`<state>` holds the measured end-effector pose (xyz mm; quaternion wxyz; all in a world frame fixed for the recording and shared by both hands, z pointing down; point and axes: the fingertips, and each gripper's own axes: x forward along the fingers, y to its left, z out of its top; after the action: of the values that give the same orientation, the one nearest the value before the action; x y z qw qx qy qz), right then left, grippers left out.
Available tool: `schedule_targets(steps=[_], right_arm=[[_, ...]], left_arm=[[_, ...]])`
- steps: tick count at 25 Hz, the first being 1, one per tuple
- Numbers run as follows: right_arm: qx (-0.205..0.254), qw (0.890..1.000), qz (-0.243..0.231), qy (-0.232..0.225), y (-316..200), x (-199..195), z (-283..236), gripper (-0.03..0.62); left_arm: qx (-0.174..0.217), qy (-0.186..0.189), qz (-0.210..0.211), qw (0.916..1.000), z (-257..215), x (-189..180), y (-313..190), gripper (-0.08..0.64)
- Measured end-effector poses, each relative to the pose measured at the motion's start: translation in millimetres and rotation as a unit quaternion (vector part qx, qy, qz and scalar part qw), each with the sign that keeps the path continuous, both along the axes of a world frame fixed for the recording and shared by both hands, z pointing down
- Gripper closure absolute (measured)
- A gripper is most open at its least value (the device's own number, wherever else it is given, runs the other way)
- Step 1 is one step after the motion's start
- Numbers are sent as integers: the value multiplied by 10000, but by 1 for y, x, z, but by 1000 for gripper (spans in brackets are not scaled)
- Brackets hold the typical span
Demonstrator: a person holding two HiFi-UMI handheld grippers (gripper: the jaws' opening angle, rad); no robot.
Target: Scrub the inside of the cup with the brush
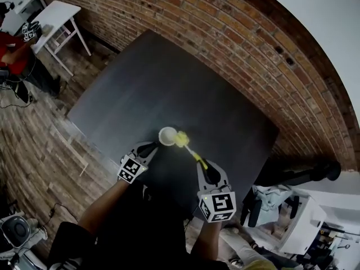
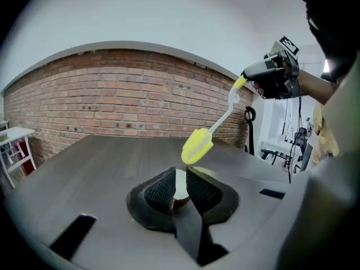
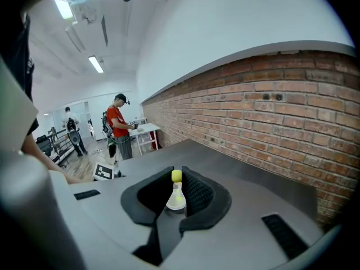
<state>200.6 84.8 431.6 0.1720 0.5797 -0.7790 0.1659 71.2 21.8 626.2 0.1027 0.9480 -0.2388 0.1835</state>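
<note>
Head view, bottom center: 2 forearms, each w/ a gripper carrying a marker cube. Left gripper, black ribbed pads, is clenched on the wall of 1 small round white cup, which sits open side up on the table just below frame center. Right gripper is clamped on the thin pale handle of 1 brush; its yellow butt end pokes up between the jaws. Brush's long axis runs lower right to upper left, tilted, yellow oblong head down and just over the cup's right rim, not inside. 1 dark grey matte table, flat rectangle. Beyond: plank wood floor at left, red brick wall across top, 1 small white table upper left.
</note>
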Motion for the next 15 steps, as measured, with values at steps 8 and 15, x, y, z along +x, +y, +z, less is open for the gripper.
schedule_targets(steps=[8,15], right_arm=[[352,9977,398,-419,31,8,-12,529],[387,9912,1120,-585,50,-2,-9,529]], left_arm=[[371,610,-191,9973,-84,-9,31,509],[377,988,17,9944,-122,-23,35,512]])
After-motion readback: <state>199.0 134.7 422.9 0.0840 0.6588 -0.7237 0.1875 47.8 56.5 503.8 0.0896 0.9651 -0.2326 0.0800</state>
